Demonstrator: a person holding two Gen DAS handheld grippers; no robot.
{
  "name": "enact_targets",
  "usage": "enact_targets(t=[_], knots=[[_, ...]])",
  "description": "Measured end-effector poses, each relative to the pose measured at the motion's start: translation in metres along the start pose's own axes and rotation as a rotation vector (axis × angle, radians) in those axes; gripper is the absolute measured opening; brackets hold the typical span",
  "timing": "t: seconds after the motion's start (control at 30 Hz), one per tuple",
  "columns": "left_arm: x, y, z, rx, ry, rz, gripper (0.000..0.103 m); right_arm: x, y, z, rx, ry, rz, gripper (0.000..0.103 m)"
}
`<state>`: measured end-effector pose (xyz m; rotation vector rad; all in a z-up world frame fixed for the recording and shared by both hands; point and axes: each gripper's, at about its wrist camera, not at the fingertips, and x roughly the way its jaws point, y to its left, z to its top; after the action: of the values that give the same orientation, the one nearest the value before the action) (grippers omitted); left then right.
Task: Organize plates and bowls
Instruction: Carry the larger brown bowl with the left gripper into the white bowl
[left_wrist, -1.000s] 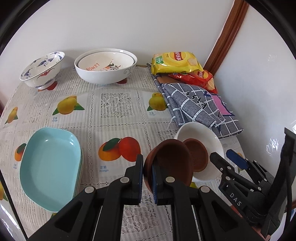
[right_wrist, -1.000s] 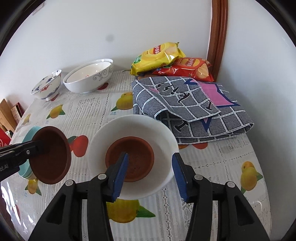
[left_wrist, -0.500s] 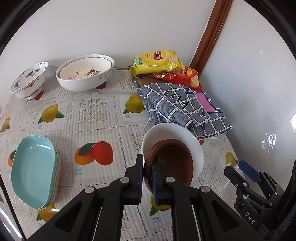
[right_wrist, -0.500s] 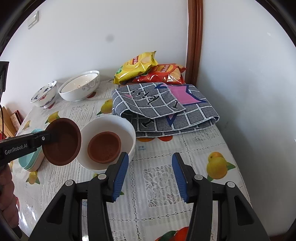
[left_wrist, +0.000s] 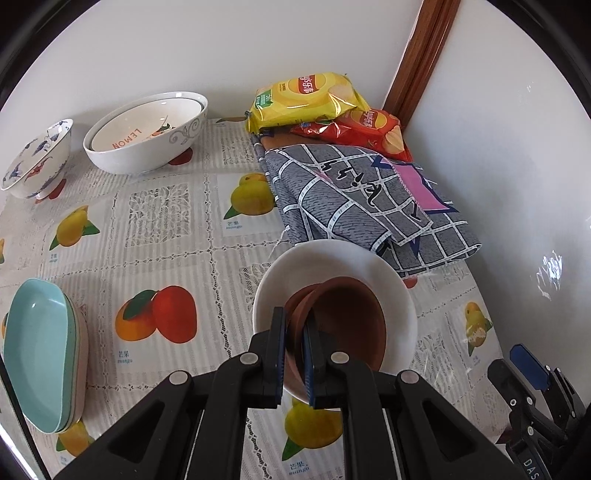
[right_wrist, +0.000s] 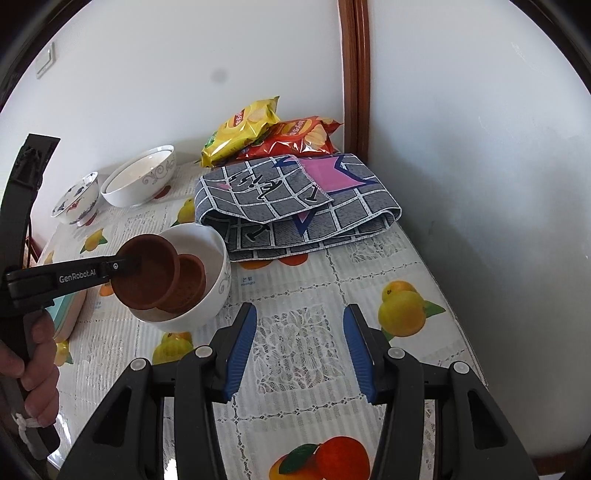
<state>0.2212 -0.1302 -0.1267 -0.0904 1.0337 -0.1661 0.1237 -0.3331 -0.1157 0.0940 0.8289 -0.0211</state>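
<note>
My left gripper is shut on the rim of a brown bowl, held tilted over a white bowl. A second brown bowl lies inside the white bowl, partly hidden behind the held one. The two brown bowls overlap; whether they touch I cannot tell. My right gripper stands open over bare tablecloth to the right of the white bowl, with nothing between its fingers.
Stacked teal plates lie at the left edge. Nested white bowls and a blue-patterned bowl stand at the back. A folded checked cloth and snack bags fill the back right corner by the wall. A hand grips the left handle.
My left gripper carried the brown bowl rightward and over the white bowl, now above the other brown bowl. My right gripper drew back to the right, away from the white bowl, still open.
</note>
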Motion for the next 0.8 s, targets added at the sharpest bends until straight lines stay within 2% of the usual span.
enact_targets(t=[0.23, 0.8], knots=[[0.018, -0.001, 0.004, 0.013, 0.025, 0.016, 0.009, 0.006, -0.006, -0.004, 0.019, 0.012, 0.005, 0.048], [0.031, -0.011, 0.007, 0.017, 0.064, -0.019, 0.010, 0.021, 0.000, -0.005, 0.022, 0.055, 0.021, 0.048]])
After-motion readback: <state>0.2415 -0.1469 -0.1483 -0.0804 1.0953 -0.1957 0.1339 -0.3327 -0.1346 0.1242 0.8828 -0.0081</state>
